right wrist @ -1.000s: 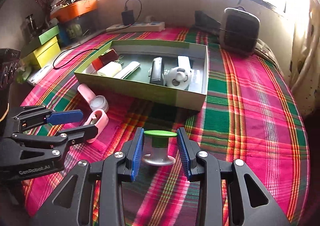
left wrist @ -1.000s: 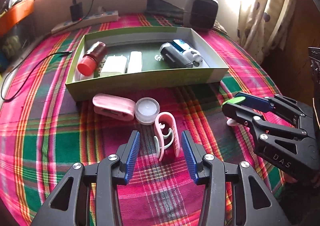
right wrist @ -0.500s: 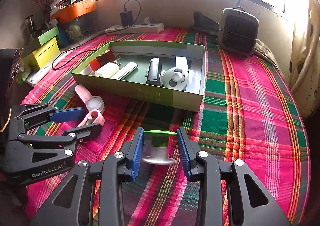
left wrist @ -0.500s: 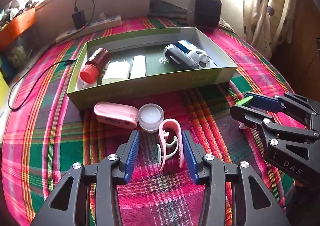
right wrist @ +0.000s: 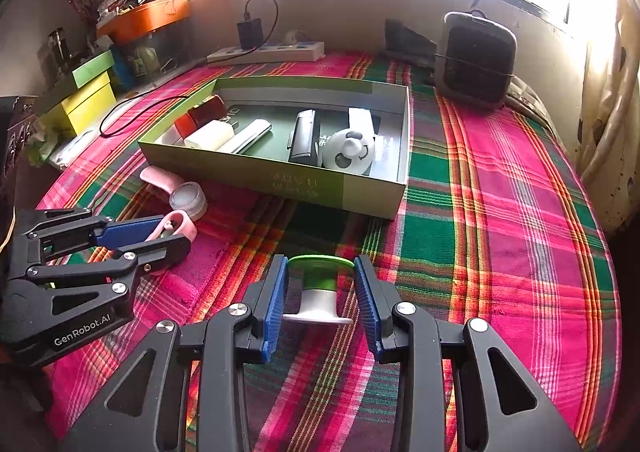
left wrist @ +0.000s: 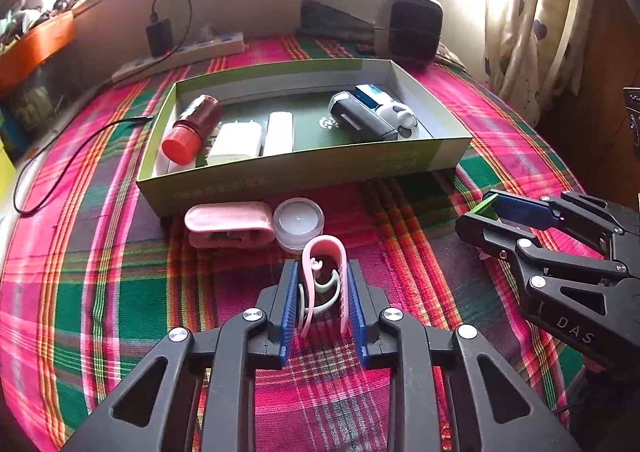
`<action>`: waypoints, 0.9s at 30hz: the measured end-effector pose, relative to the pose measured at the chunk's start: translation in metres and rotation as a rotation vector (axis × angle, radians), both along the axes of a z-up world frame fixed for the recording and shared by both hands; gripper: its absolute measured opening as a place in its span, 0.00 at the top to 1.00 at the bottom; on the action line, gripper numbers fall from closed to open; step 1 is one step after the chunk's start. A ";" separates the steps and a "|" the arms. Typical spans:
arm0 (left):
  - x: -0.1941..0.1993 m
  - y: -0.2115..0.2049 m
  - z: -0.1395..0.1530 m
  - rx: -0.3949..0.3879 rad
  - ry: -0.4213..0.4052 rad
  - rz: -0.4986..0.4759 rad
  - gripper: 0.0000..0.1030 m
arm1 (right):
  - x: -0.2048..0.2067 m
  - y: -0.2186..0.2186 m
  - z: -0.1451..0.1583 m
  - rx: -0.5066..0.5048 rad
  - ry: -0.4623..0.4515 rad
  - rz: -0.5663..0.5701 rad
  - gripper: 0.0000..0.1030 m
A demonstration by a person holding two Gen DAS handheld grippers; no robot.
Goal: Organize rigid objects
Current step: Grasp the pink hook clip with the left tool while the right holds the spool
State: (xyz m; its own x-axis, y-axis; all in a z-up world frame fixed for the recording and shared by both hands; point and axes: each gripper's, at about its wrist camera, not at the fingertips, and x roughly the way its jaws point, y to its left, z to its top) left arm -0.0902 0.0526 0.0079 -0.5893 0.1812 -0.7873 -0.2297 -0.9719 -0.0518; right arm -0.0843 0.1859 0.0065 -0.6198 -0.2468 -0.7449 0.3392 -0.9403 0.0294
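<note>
My left gripper (left wrist: 322,284) is shut on a pink U-shaped clip (left wrist: 325,272) on the plaid cloth; the left gripper (right wrist: 160,232) also shows in the right wrist view. My right gripper (right wrist: 321,288) has closed onto a green-topped white spool (right wrist: 318,292), its pads against the green top; the right gripper (left wrist: 480,219) also shows in the left wrist view. A green open box (left wrist: 304,171) behind holds a red-capped bottle (left wrist: 192,129), white blocks (left wrist: 236,143), a black device (left wrist: 360,119) and a panda-faced item (right wrist: 348,151).
A pink case (left wrist: 228,221) and a clear round jar (left wrist: 299,221) lie just in front of the box. A power strip (left wrist: 180,55) and a black heater (left wrist: 412,27) stand at the back. A cable (left wrist: 72,143) trails on the left.
My left gripper has closed from open onto the pink clip. My right gripper has narrowed onto the spool. Both views have drawn back slightly.
</note>
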 end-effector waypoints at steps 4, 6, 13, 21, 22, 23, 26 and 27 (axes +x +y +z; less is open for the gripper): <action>0.000 0.000 0.000 -0.002 0.001 -0.001 0.78 | 0.000 0.000 0.000 0.000 -0.001 0.000 0.66; 0.000 -0.001 0.000 0.001 0.000 0.000 0.78 | 0.000 0.000 -0.001 0.001 -0.001 -0.001 0.66; 0.001 -0.001 0.000 0.004 -0.001 0.000 0.78 | 0.000 0.000 -0.001 0.001 -0.001 -0.001 0.66; 0.004 0.001 0.003 0.024 0.005 -0.003 0.78 | 0.000 0.000 -0.001 0.001 0.001 0.001 0.66; 0.004 0.001 0.004 0.026 0.006 -0.004 0.78 | 0.000 0.000 0.000 0.000 0.001 0.001 0.66; 0.005 0.000 0.004 0.029 0.007 -0.006 0.78 | 0.000 0.000 0.000 -0.001 0.002 0.000 0.66; 0.006 -0.001 0.006 0.036 0.010 -0.010 0.78 | 0.001 0.000 0.001 -0.009 0.001 0.002 0.66; 0.007 -0.001 0.007 0.039 0.012 -0.010 0.78 | 0.002 0.000 0.002 -0.016 0.000 0.004 0.66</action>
State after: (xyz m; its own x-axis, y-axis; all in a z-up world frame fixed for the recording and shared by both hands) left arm -0.0836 0.0516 0.0147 -0.5970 0.2174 -0.7722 -0.2404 -0.9668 -0.0864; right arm -0.0827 0.1862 0.0084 -0.6187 -0.2610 -0.7410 0.3429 -0.9383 0.0442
